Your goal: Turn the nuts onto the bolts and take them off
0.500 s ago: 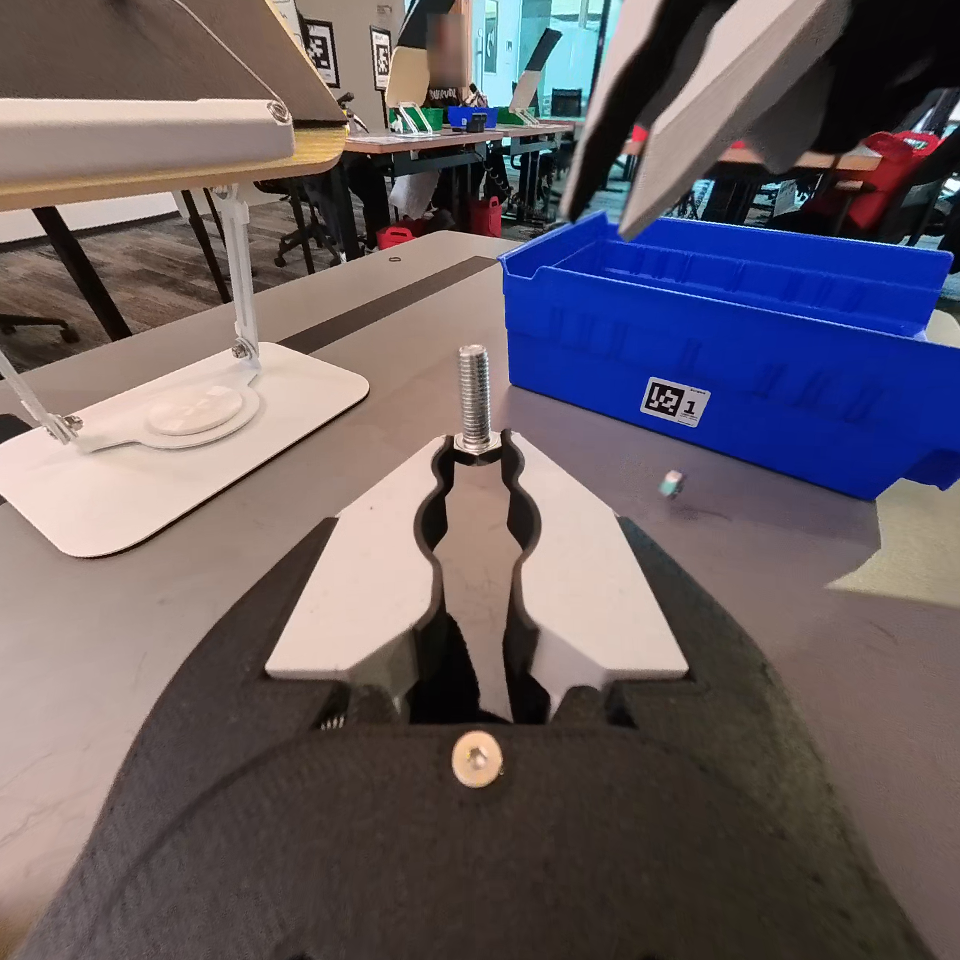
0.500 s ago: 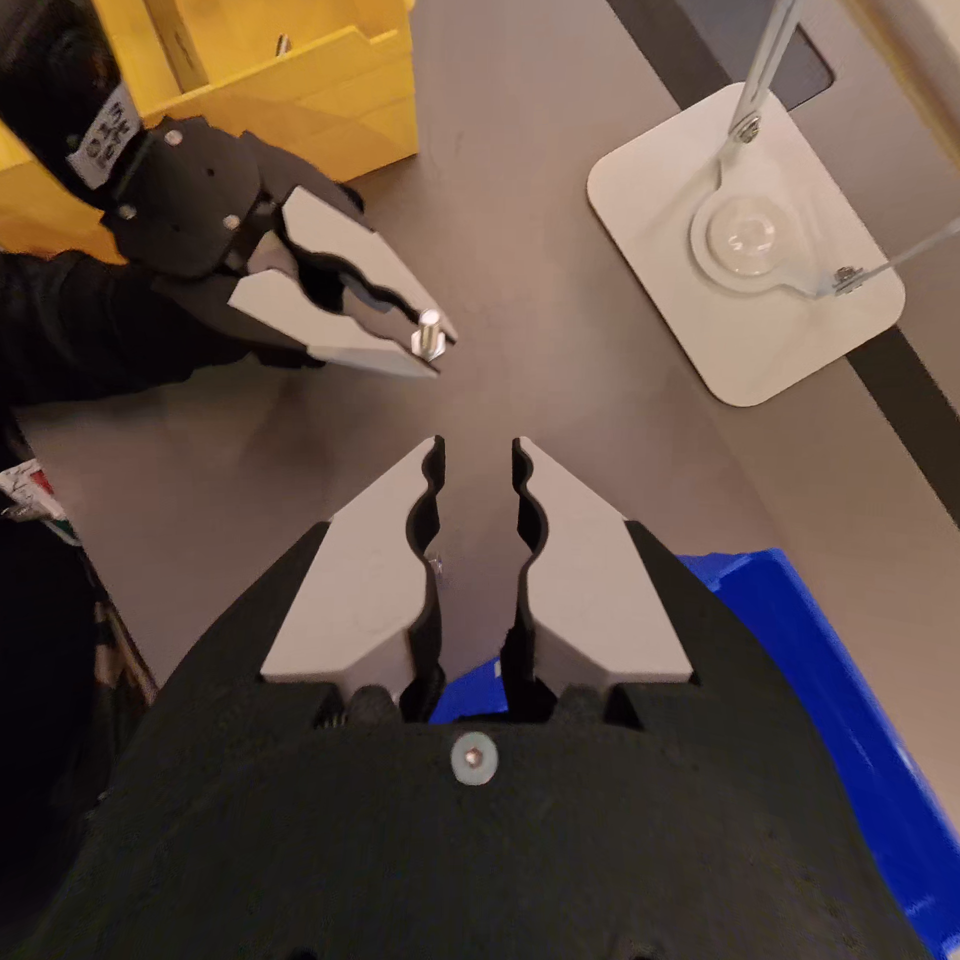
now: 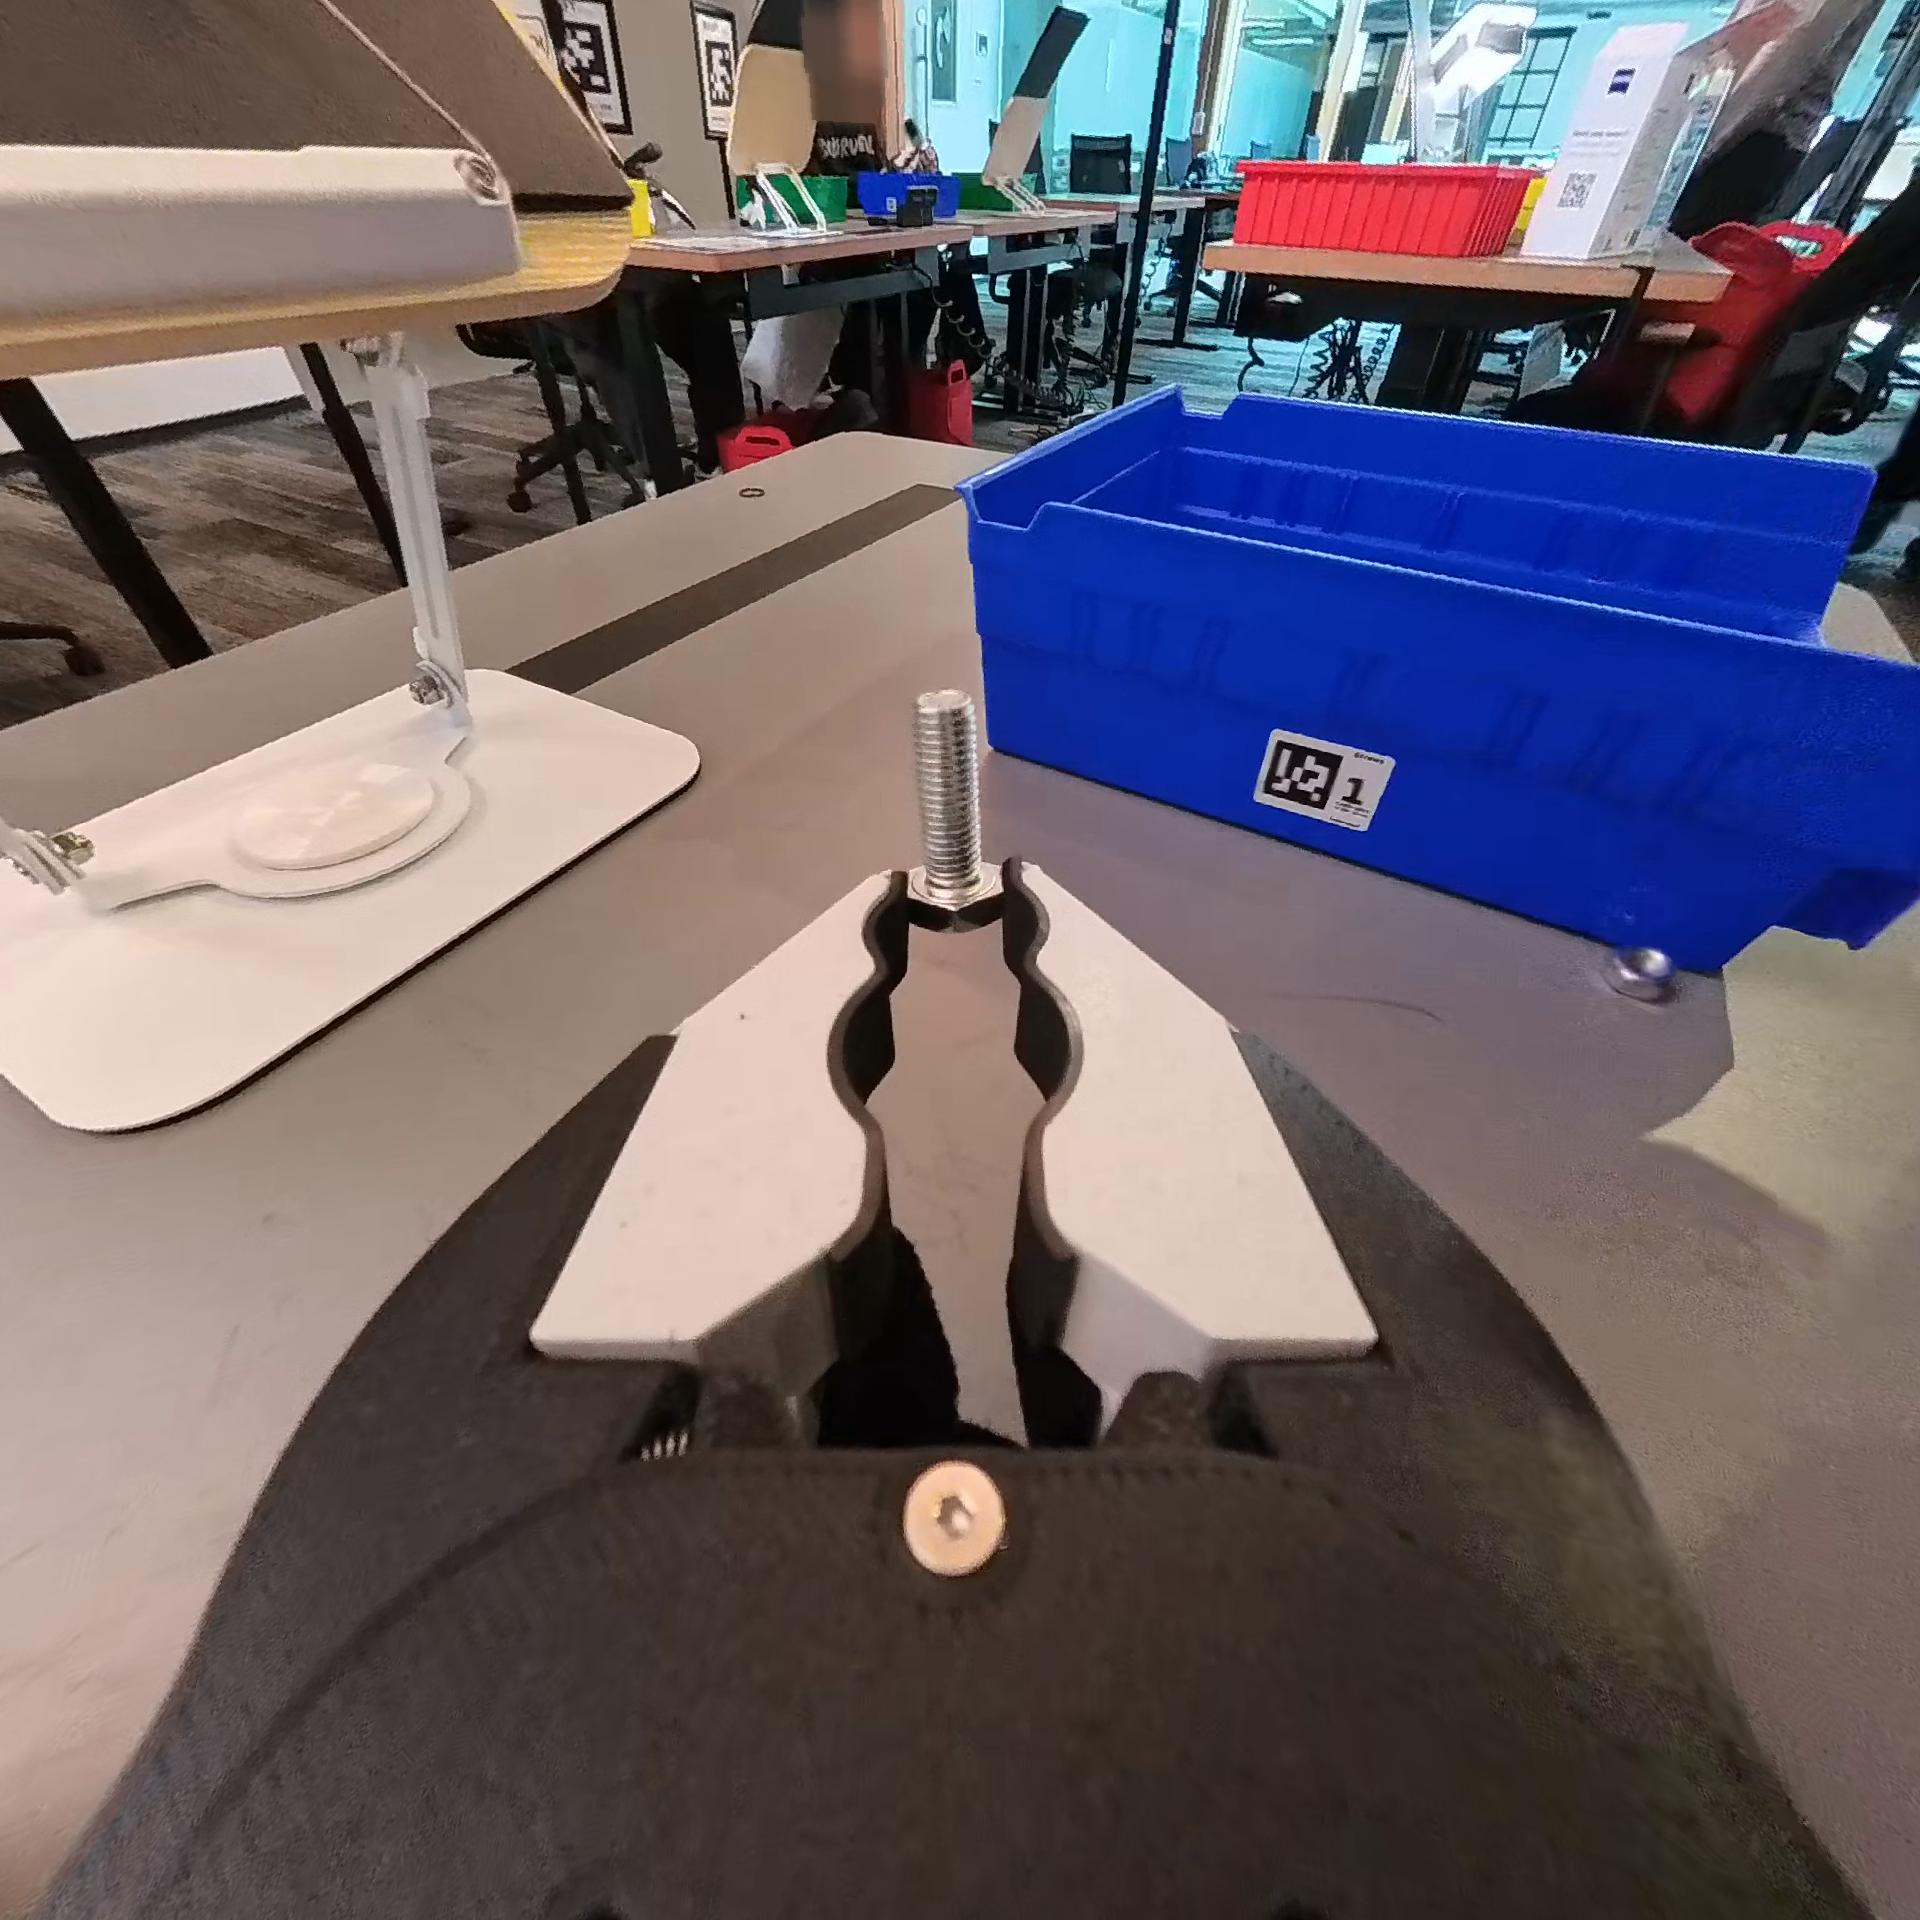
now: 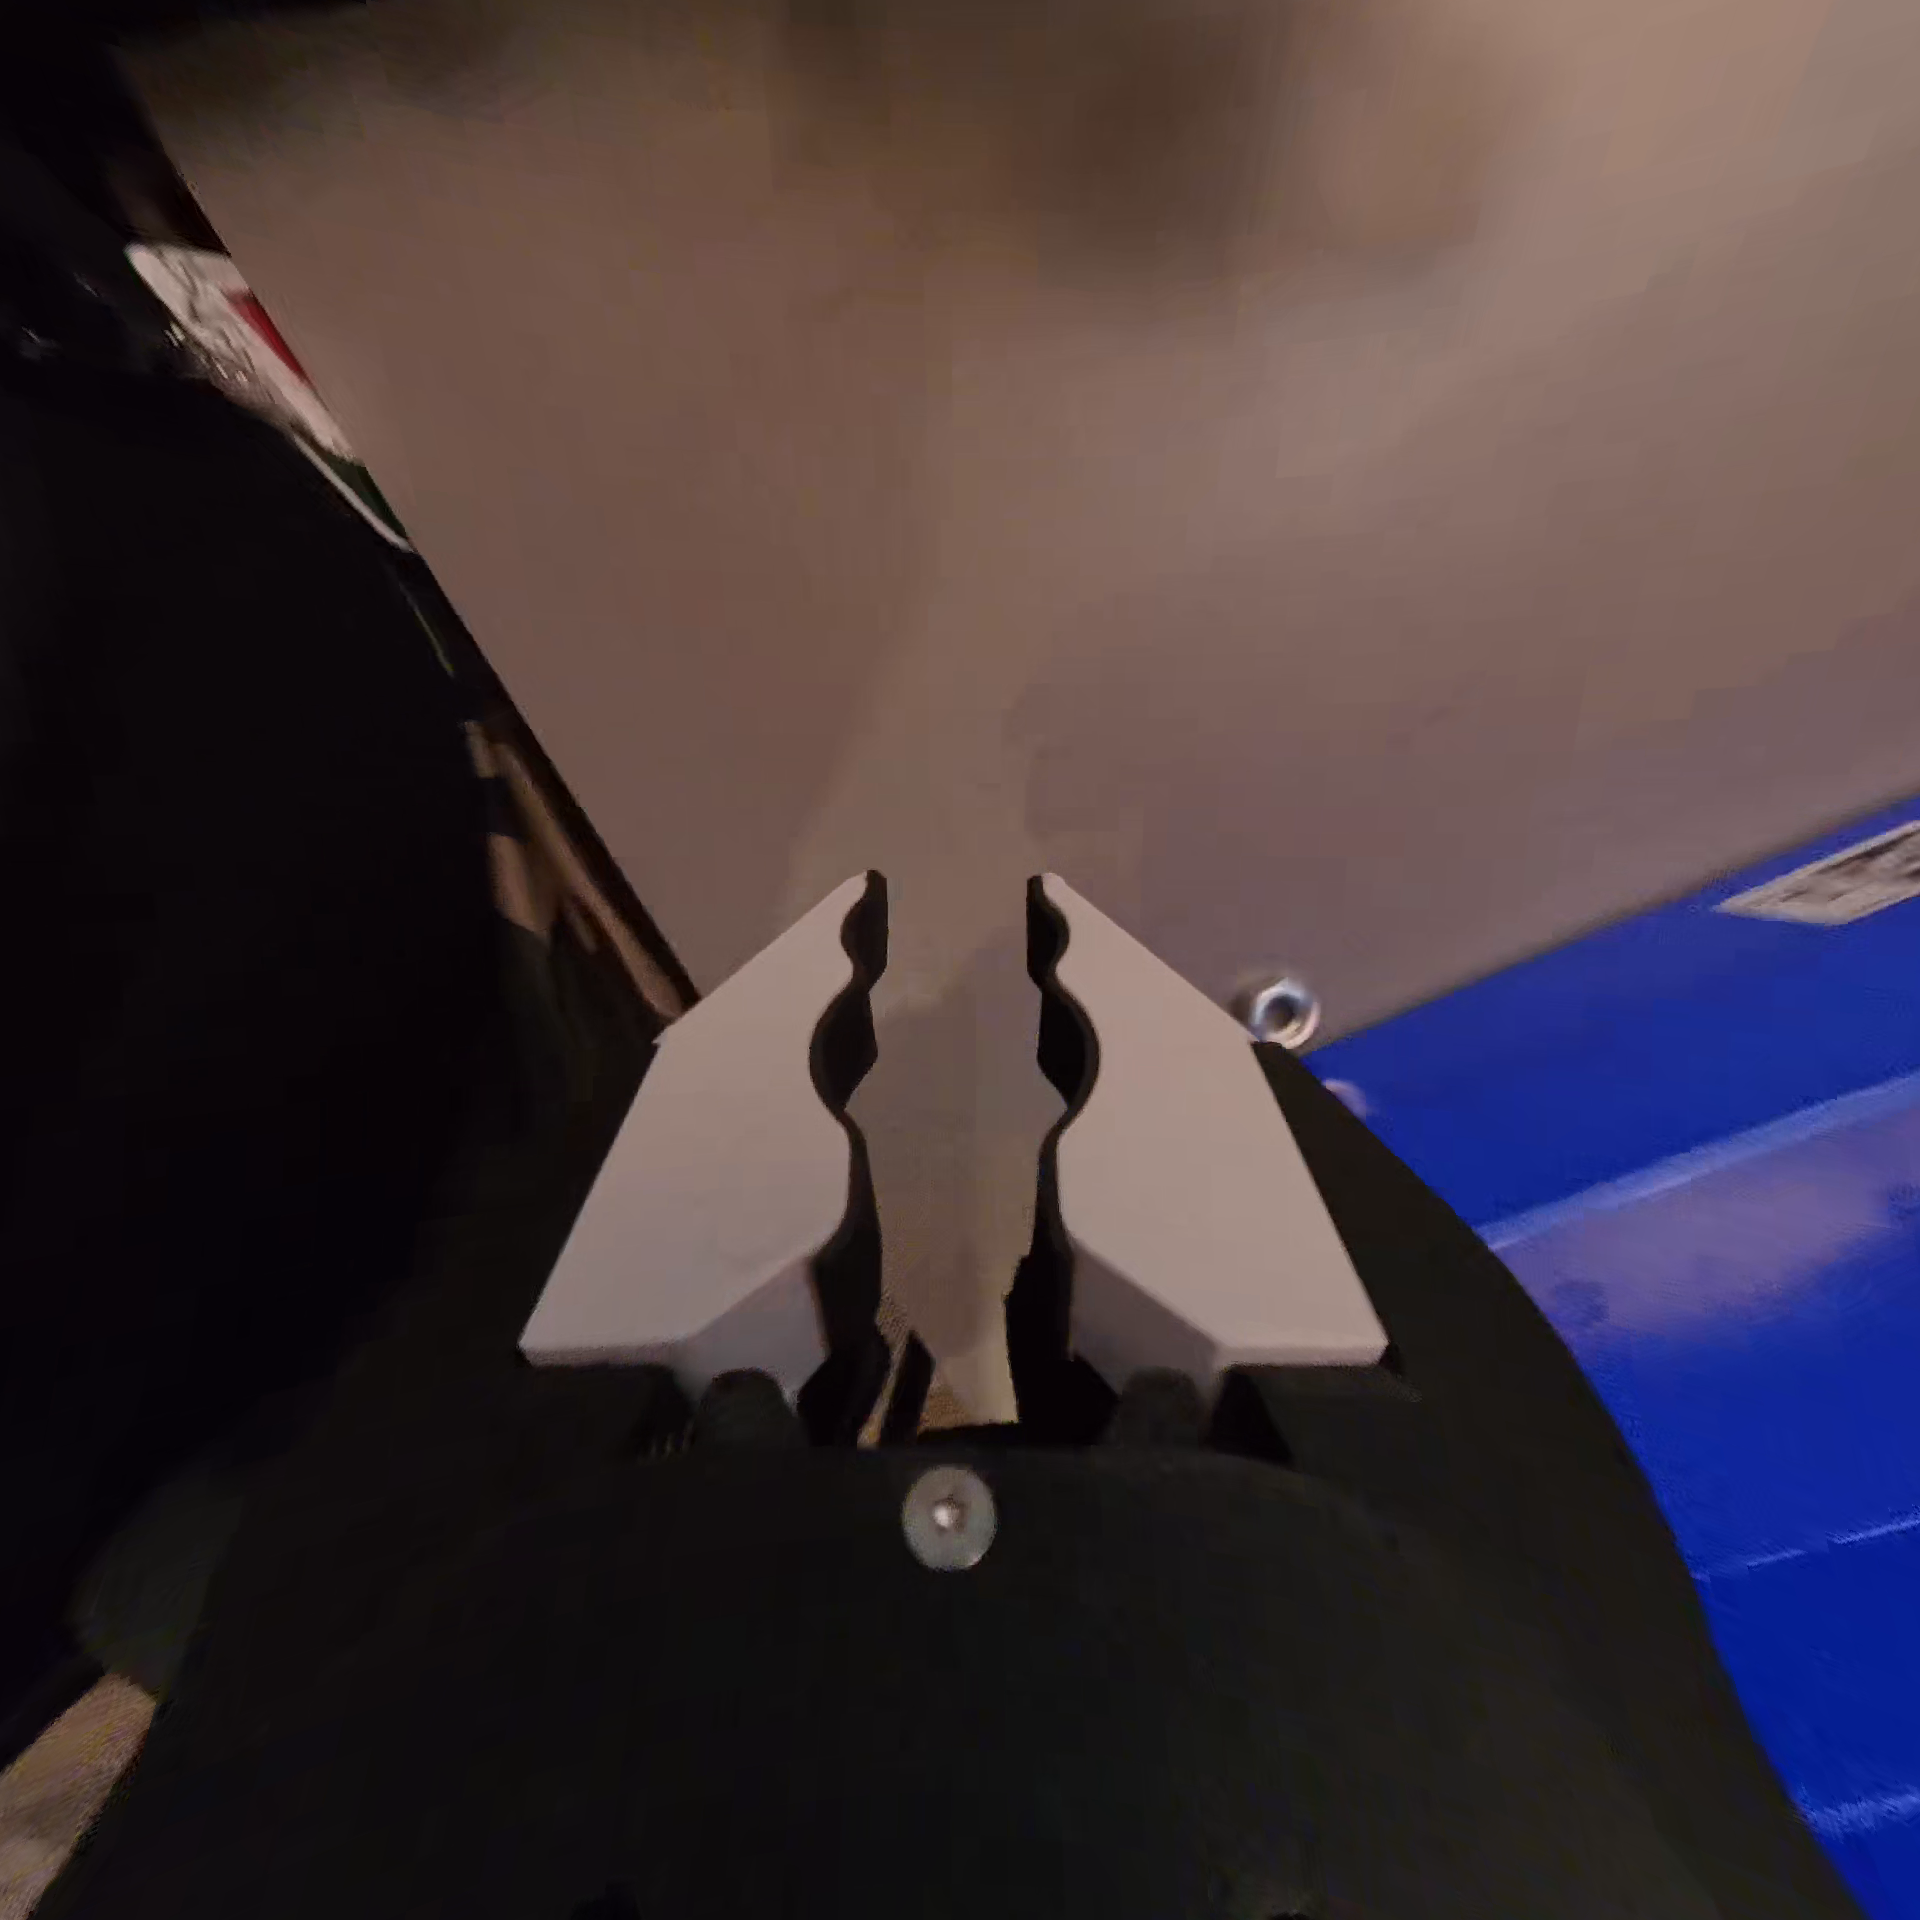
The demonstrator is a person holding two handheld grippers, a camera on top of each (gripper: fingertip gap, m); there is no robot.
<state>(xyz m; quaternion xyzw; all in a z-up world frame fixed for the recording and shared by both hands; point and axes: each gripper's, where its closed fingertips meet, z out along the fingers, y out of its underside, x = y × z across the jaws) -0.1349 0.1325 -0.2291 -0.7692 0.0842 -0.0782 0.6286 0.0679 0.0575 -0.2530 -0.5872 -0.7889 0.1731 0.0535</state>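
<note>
At centre frame of the left wrist view, the left gripper (image 3: 954, 902) pinches the hex head of a bolt (image 3: 945, 805), whose threaded shank stands upright above the grey tabletop (image 3: 727, 582). Right of it sits a blue bin (image 3: 1455, 665), with a loose nut (image 3: 1634, 971) just beside its lower right corner. Low in the right wrist view, the right gripper (image 4: 956, 914) is parted and empty, the nut (image 4: 1283, 1011) lying just right of its fingers.
</note>
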